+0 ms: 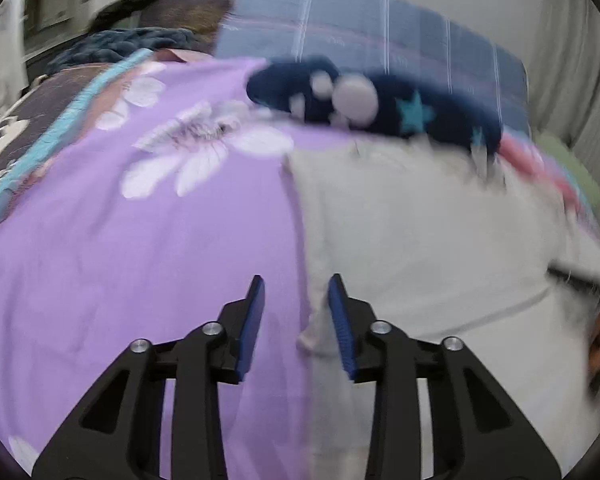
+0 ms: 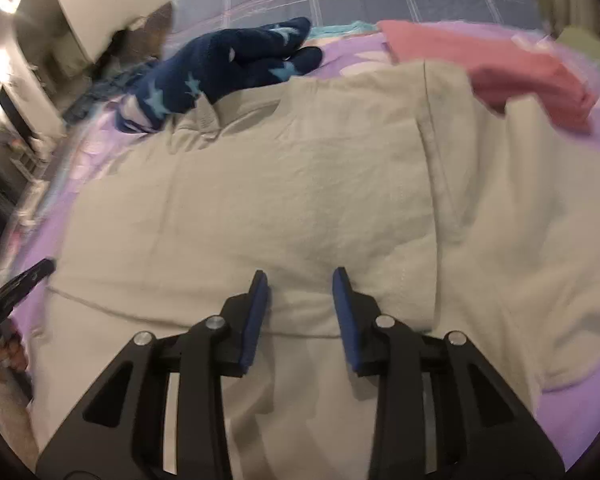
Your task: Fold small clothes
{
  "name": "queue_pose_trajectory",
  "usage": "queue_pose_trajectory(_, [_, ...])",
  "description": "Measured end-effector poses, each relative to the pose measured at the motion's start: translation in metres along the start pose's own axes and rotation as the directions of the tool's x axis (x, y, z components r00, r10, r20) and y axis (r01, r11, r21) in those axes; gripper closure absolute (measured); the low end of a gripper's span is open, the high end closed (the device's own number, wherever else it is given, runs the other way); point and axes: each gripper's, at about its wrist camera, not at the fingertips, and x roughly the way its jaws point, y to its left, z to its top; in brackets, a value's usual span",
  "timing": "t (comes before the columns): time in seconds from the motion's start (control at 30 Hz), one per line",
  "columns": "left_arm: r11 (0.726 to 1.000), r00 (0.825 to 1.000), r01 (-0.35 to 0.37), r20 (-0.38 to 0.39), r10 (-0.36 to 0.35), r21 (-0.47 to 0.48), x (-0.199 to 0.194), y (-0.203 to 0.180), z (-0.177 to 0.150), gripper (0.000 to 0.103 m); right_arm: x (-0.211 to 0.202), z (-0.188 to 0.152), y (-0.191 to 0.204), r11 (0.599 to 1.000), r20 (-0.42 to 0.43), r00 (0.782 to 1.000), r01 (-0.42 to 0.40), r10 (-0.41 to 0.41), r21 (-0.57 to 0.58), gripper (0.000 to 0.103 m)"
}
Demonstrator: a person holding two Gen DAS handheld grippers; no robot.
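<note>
A beige garment (image 2: 292, 200) lies spread flat on a purple flowered bedsheet (image 1: 120, 248); it also shows in the left wrist view (image 1: 420, 232). My left gripper (image 1: 296, 284) is open and empty, above the garment's left edge where it meets the sheet. My right gripper (image 2: 300, 280) is open and empty, just above the middle of the garment near a hem line. The left gripper's tip (image 2: 24, 276) shows at the garment's left edge in the right wrist view.
A navy star-patterned garment (image 2: 228, 68) lies at the beige garment's far left corner and shows in the left wrist view (image 1: 380, 104). A pink garment (image 2: 492, 68) lies at the far right. A grey plaid pillow (image 1: 360, 28) is behind.
</note>
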Motion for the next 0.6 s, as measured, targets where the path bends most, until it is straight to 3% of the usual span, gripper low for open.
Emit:
queue_pose_trajectory(0.07, [0.996,0.995,0.075,0.069,-0.078,0.045,-0.027,-0.024,0.014,0.075,0.000,-0.003,-0.003,0.998,0.024,1.000,-0.010,0.009,0.069,0.069])
queue_pose_trajectory(0.13, [0.982,0.985,0.108,0.116,-0.126,0.154,-0.047,-0.065,0.025,0.075,-0.001,-0.004,0.002,0.998,0.035,0.999,-0.007,0.005,0.059,0.066])
queue_pose_trajectory(0.2, [0.966,0.988,0.090,0.102,-0.118,0.241,-0.042,-0.101,0.030,0.075,-0.002,-0.004,0.006,0.999,0.031,0.999,-0.032,0.032,0.010,0.046])
queue_pose_trajectory(0.27, [0.949,0.992,0.065,0.081,-0.094,0.307,-0.020,-0.132,0.030,0.075,-0.002,-0.004,0.006,0.999,0.039,0.999,-0.035,0.035,0.000,0.044])
queue_pose_trajectory(0.37, [0.935,0.998,0.029,0.040,-0.046,0.355,0.034,-0.155,0.020,0.074,-0.002,-0.004,-0.001,0.997,0.053,0.996,-0.072,0.070,0.029,0.045])
queue_pose_trajectory(0.43, [0.953,0.996,0.007,-0.084,0.020,0.304,0.084,-0.151,0.006,0.072,-0.008,-0.006,-0.009,0.994,0.067,0.994,-0.087,0.082,0.072,0.053])
queue_pose_trajectory(0.5, [0.955,0.996,0.003,-0.084,0.023,0.296,0.089,-0.149,0.005,0.071,-0.020,-0.006,-0.020,0.988,0.050,0.996,-0.085,0.079,0.132,0.070])
queue_pose_trajectory(0.53, [0.956,0.995,-0.040,-0.075,0.065,0.292,0.087,-0.149,0.007,0.057,-0.032,-0.007,-0.031,0.980,0.045,0.994,-0.102,0.096,0.169,0.071])
queue_pose_trajectory(0.6, [0.941,0.991,-0.105,-0.050,0.128,0.321,0.089,-0.154,0.002,0.051,-0.066,-0.007,-0.056,0.966,0.106,0.988,-0.132,0.111,0.220,0.071])
